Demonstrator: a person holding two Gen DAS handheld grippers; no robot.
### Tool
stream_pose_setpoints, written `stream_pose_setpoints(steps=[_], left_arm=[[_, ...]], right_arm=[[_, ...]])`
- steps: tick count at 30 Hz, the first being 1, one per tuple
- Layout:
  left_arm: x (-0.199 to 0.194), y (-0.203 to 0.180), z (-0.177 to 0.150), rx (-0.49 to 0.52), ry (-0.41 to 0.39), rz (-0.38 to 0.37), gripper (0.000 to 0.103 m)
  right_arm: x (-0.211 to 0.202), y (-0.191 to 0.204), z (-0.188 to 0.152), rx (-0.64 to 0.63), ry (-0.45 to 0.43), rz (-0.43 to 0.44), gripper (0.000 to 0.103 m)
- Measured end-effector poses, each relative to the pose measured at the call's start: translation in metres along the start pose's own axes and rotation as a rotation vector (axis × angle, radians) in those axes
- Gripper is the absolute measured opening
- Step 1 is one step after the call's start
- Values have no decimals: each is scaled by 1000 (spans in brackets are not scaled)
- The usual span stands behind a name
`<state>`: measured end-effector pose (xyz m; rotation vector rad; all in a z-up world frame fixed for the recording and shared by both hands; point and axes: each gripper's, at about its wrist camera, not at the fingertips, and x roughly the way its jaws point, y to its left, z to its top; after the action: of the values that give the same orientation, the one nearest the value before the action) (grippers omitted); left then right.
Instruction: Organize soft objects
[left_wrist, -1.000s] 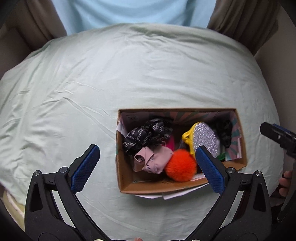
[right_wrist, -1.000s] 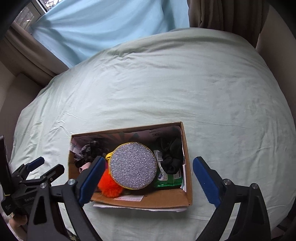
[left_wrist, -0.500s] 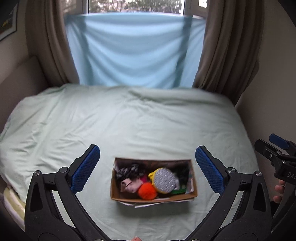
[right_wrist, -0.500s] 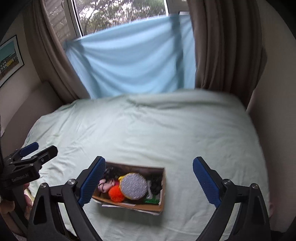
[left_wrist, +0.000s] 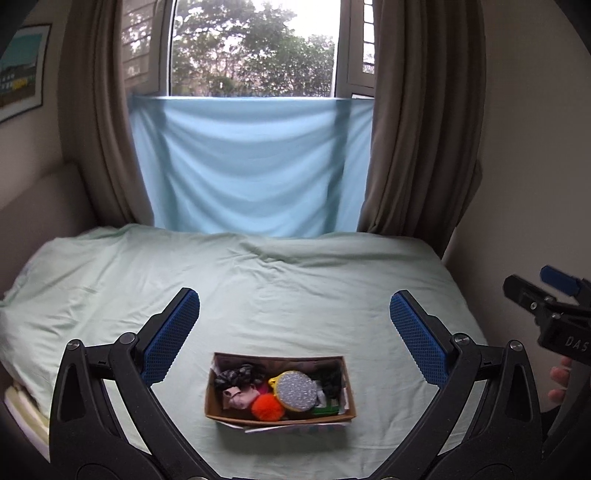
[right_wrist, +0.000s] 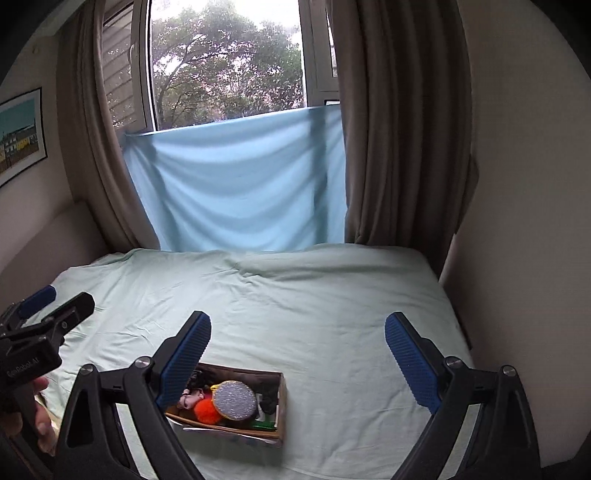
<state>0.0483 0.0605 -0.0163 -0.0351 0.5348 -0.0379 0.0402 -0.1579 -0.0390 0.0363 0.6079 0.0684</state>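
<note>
A cardboard box (left_wrist: 214, 402) (right_wrist: 281, 410) rests near the front edge of a bed with a pale green sheet (left_wrist: 280, 291) (right_wrist: 314, 295). Inside lie an orange pompom (left_wrist: 265, 405) (right_wrist: 205, 409), a round silver glitter pouch (left_wrist: 296, 394) (right_wrist: 235, 401), a pink cloth (left_wrist: 240, 396), a black-and-white patterned cloth (left_wrist: 236, 374) and a dark cloth (left_wrist: 329, 380). My left gripper (left_wrist: 295, 336) hangs open high above and in front of the box, nothing between its blue pads. My right gripper (right_wrist: 297, 350) is open too, empty, with the box low between its fingers.
A window with brown curtains (left_wrist: 413, 122) and a light blue cloth (left_wrist: 251, 166) stands behind the bed. Walls close in at right (right_wrist: 524, 184) and a padded headboard (left_wrist: 33, 199) at left. The right gripper shows at the left view's right edge (left_wrist: 550, 314).
Both grippers have risen and pulled back from the box, tilting upward; the box has shrunk in both views and the window and curtains have come into sight. Jaws stay open.
</note>
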Motion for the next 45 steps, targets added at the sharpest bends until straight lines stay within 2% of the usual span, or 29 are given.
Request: stream_pose_setpoints(steps=[2,13,30,45], left_arm=[[-4,-5,-4,21,-11,17,103],[-13,-8,-11,11,-29,-8,103],[-18,-12,-19,30,-42,-7,103],[-20,-11,-25,3,-51,-27,103]], right_arm=[[-4,-1,-3,-2,-13,-6,94],[-16,-14,-9,33,-41,-31,94],[-27,-13,-10,21,-70,-50,94],[-31,-12,-10,14,-80,-66,94]])
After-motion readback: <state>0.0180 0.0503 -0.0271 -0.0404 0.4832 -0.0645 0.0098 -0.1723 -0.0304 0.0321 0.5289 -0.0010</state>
